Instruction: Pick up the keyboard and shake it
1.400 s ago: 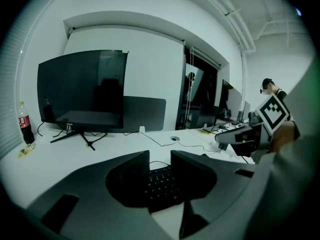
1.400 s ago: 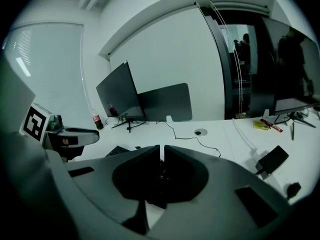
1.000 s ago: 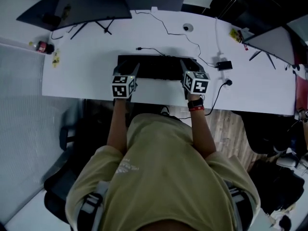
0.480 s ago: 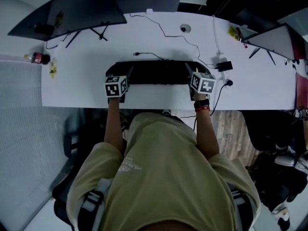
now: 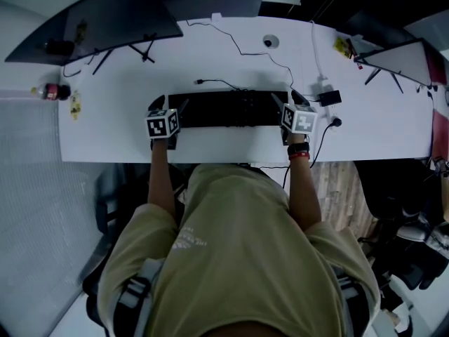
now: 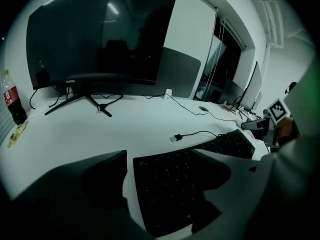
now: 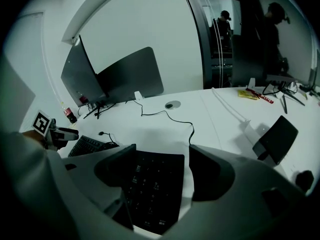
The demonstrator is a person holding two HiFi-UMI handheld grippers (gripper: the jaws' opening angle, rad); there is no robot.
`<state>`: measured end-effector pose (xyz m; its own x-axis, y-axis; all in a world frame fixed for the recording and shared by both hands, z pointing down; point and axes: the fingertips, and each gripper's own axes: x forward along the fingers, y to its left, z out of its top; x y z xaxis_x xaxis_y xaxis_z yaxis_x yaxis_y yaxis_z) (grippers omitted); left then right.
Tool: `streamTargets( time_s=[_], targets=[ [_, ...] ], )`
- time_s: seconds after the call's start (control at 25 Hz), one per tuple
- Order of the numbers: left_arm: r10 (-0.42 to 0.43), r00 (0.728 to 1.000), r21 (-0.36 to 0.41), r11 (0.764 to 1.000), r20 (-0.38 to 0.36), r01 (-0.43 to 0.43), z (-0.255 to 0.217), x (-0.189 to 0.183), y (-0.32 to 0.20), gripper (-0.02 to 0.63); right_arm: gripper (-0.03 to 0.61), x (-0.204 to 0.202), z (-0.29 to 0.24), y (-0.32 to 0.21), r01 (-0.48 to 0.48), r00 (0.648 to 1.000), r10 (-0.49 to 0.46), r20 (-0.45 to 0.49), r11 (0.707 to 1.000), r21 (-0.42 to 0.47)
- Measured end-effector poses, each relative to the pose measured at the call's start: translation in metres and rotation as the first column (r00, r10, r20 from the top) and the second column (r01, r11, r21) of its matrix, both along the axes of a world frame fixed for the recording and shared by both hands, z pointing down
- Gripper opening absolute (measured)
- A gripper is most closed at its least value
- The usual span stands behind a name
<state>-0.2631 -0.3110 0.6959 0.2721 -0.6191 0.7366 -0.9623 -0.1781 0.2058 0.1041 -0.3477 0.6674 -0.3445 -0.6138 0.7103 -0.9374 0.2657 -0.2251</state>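
White counter (image 5: 133, 83), big dark monitor (image 5: 105, 16) beyond fingers. Since before, L gripper (image 5: 172, 105) & R gripper (image 5: 287, 98) sank lower. Fingers just opened, released, keyboard (image 5: 228, 109) ends between them.

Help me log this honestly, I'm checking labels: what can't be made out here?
- Head view: both ends of the keyboard, hidden behind the left gripper and right gripper, whose jaws have just been opening with those ends between them.
- Both gripper views: the key legends, too dark to read.
- Left gripper view: the label on the bottle, too small.
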Motion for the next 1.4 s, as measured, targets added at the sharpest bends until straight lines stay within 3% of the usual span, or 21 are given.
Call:
streamTargets(
  time_s=[0.44, 0.72, 0.84, 0.92, 1.4],
  targets=[
    [0.039, 0.997, -0.129, 0.99, -0.071, -0.048, 0.031, -0.006, -0.008, 0.388, 0.341, 0.003, 0.027, -0.006, 0.012, 1.0, -0.011, 0.011, 0.997, -0.075],
    [0.049, 0.992, -0.155, 0.986, -0.118, -0.068, 0.035, -0.006, -0.01, 0.387, 0.336, -0.003, 0.039, -0.005, 0.037, 0.999, -0.035, 0.017, 0.992, -0.118],
    [0.055, 0.992, -0.166, 0.983, -0.116, -0.074, 0.035, -0.005, -0.011, 0.379, 0.325, -0.004, 0.04, -0.005, 0.039, 0.999, -0.033, 0.041, 0.989, -0.144],
    [0.061, 0.992, -0.181, 0.98, -0.112, -0.08, 0.036, -0.004, -0.01, 0.337, 0.324, -0.005, 0.041, -0.005, 0.042, 0.999, -0.036, 0.041, 0.987, -0.155],
    [0.035, 0.994, -0.251, 0.966, -0.106, -0.061, 0.034, -0.005, -0.005, 0.314, 0.324, -0.006, 0.044, -0.006, 0.052, 0.999, -0.048, 0.026, 0.974, -0.22]
  ],
)
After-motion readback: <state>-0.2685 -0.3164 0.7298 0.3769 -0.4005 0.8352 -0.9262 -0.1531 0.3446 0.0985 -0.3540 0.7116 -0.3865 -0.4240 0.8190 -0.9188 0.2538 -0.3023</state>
